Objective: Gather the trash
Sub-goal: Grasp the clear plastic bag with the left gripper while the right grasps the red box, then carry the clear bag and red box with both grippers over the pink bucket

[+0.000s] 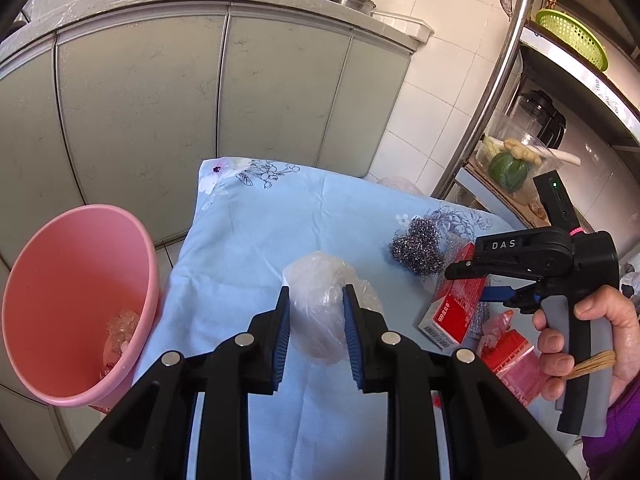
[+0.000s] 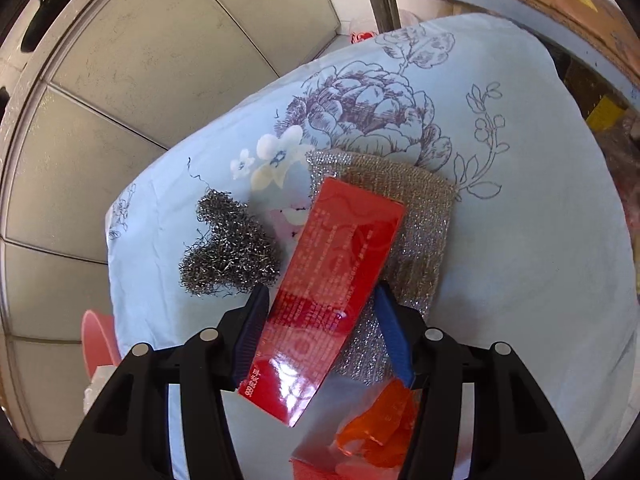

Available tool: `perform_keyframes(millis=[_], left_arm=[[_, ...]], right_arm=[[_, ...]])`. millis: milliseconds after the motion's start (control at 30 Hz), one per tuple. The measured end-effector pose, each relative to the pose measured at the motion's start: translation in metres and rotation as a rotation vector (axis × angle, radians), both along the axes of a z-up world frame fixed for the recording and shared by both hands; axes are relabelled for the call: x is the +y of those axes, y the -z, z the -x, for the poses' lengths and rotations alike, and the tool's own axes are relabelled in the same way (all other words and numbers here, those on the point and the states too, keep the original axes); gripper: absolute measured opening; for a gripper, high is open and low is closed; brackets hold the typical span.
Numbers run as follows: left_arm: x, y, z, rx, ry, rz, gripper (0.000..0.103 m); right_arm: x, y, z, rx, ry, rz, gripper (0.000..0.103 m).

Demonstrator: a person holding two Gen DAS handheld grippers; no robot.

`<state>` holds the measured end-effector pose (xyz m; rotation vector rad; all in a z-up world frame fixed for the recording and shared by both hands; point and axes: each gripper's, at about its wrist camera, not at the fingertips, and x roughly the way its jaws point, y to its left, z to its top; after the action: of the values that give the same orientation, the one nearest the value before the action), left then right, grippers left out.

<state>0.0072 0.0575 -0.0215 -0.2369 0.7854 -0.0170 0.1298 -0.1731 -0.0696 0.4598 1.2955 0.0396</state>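
Note:
A crumpled clear plastic bag lies on the blue flowered cloth. It fills the gap of my left gripper, and both pads press its sides. A red carton rests on a silver scouring cloth. My right gripper straddles the carton: the left pad is at its edge and the right pad stands clear of it. In the left wrist view the right gripper, held by a hand, hovers over the red carton. The pink bin stands left of the cloth, with clear plastic at its bottom.
A steel wool ball lies left of the carton. An orange plastic wrapper sits close under the right gripper. Grey cabinet doors stand behind the cloth. A metal rack with vegetables and a green basket is on the right.

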Motion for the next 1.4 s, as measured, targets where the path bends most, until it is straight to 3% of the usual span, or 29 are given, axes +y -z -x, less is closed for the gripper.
perform_keyframes(millis=[200, 667, 1100, 1400], left_arm=[[-0.001, -0.003, 0.002, 0.0, -0.003, -0.014, 0.024], [-0.007, -0.017, 0.009, -0.037, -0.019, -0.042, 0.024], [-0.02, -0.044, 0.019, -0.112, -0.024, -0.099, 0.024], [-0.021, -0.06, 0.024, -0.146, -0.042, -0.123, 0.024]], right_arm=[[0.0, -0.004, 0.004, -0.074, -0.035, -0.007, 0.044], [-0.009, -0.046, 0.052, -0.313, -0.092, 0.032, 0.043], [0.004, -0.094, 0.093, -0.613, -0.196, 0.111, 0.043], [0.02, -0.109, 0.112, -0.73, -0.261, 0.132, 0.043]])
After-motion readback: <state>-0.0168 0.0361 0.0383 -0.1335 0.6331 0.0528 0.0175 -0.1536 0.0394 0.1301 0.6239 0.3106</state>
